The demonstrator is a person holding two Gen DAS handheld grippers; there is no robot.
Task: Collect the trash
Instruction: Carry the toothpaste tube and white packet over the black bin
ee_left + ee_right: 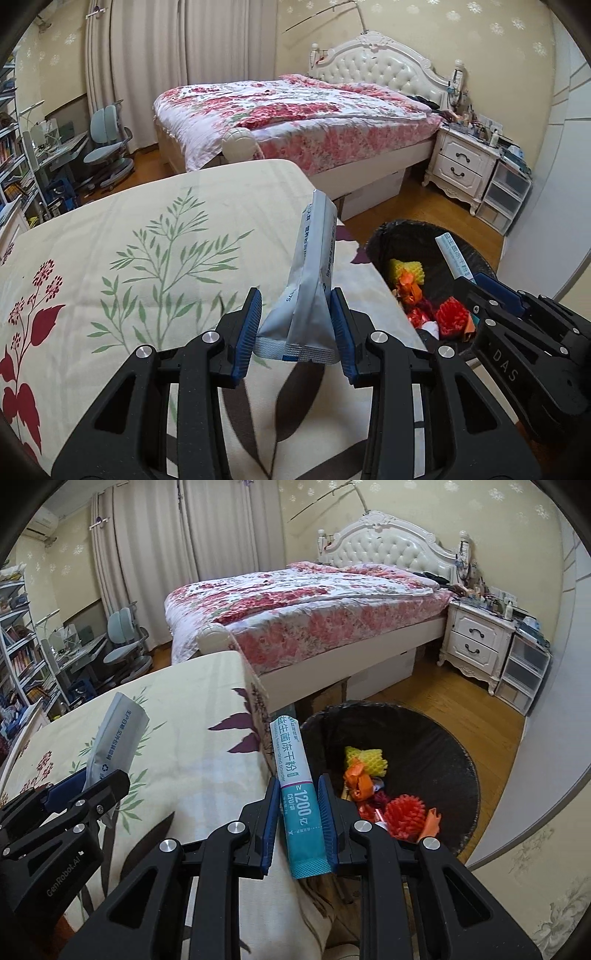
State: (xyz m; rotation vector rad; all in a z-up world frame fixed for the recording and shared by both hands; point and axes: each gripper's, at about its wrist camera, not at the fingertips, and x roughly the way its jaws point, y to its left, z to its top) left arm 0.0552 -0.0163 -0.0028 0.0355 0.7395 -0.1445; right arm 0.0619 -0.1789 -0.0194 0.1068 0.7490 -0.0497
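I am working over a cream tablecloth printed with green sprigs and dark red leaves, in a bedroom with a wooden floor. Ahead of both tools stands a bed under a pink floral quilt, with a white nightstand to its right and a desk chair off to the left by the curtains.

My left gripper is clamped on a grey foil pouch, its blue pads pressing the pouch's lower sides. The pouch stands nearly upright over the cloth, its long axis running up and away from the fingers, the crimped seal end nearest me and the top leaning slightly right.

To the right of that tool, below the table edge, sits a black-lined trash bin holding yellow, orange and red scraps.

My right gripper is closed on a teal and white stick sachet. Its long axis points forward and slightly left, the teal crimped end toward me, the white end reaching past the fingertips just over the bin's near-left rim.

Only the right wrist view shows the sachet's full printed face and the bin's whole mouth; the left wrist view catches merely the sachet's white tip. The right view also shows the pouch's flat printed side, whereas the left view sees its folded edge.
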